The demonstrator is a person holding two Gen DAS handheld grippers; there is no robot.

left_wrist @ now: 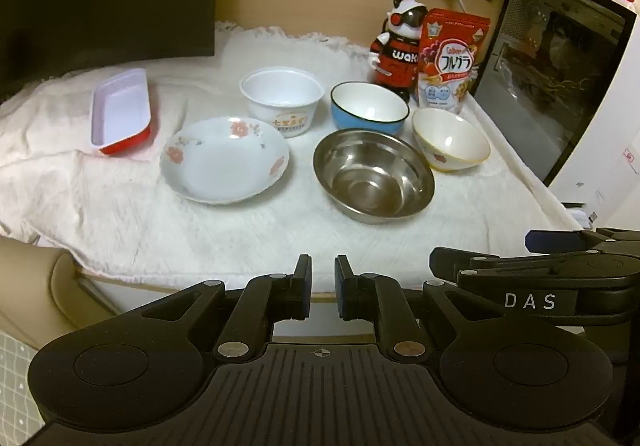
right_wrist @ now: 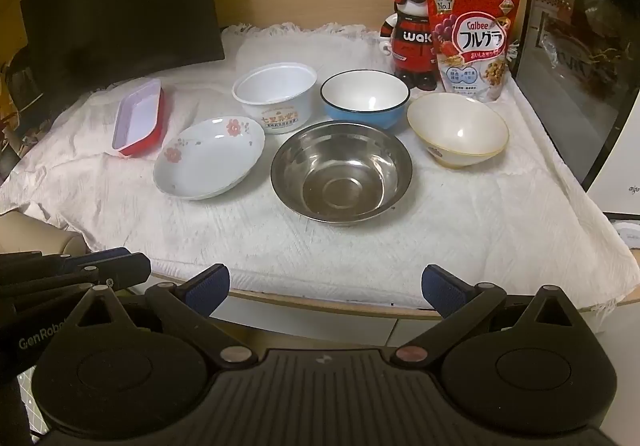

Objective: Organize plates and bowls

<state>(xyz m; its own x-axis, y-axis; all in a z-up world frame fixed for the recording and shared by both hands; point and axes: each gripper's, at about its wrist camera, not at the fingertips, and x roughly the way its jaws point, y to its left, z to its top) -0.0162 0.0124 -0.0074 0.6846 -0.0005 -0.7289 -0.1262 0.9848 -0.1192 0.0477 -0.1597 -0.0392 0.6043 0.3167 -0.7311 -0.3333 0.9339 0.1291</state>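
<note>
Hovering at the desk's (right_wrist: 320, 310) near edge, the wide-open right hand-held gripper (right_wrist: 325, 288) faces the steel bowl (right_wrist: 341, 172) straight ahead, nearer than the closed, empty left hand-held gripper (left_wrist: 323, 286).

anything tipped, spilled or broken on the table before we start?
Nothing spilled or broken. All dishes sit upright and empty. Only the red rectangular dish sits tilted, on a fold in the white cloth, apart from the floral plate.
</note>
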